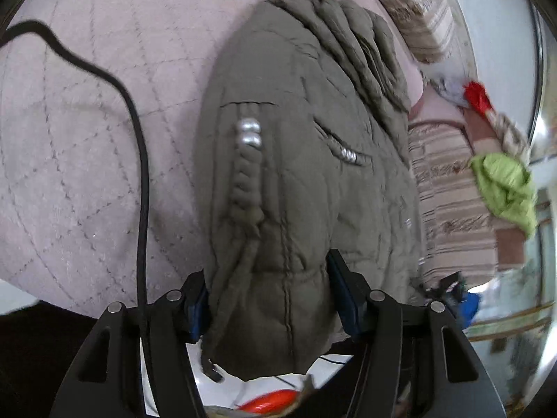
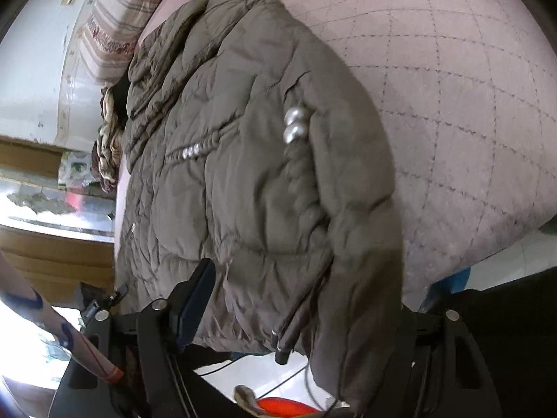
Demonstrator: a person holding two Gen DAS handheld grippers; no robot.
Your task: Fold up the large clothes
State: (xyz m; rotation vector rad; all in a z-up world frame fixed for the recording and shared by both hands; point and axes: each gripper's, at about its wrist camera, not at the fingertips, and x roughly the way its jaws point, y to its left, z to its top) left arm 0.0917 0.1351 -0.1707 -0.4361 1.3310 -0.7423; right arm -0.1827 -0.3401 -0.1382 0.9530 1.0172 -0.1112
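An olive-green quilted jacket with silver beads and a braided cord lies on a pale pink quilted bed cover. My left gripper is shut on the jacket's bunched hem, with fabric bulging between the blue pads. In the right wrist view the same jacket drapes over my right gripper. Its left finger shows against the hem, while the right finger is hidden under the fabric. The hem hangs off the bed's near edge in both views.
A black cable runs across the bed cover on the left. Striped pillows, a green cloth and a red item lie at the bed's far side. A white tiled floor is below.
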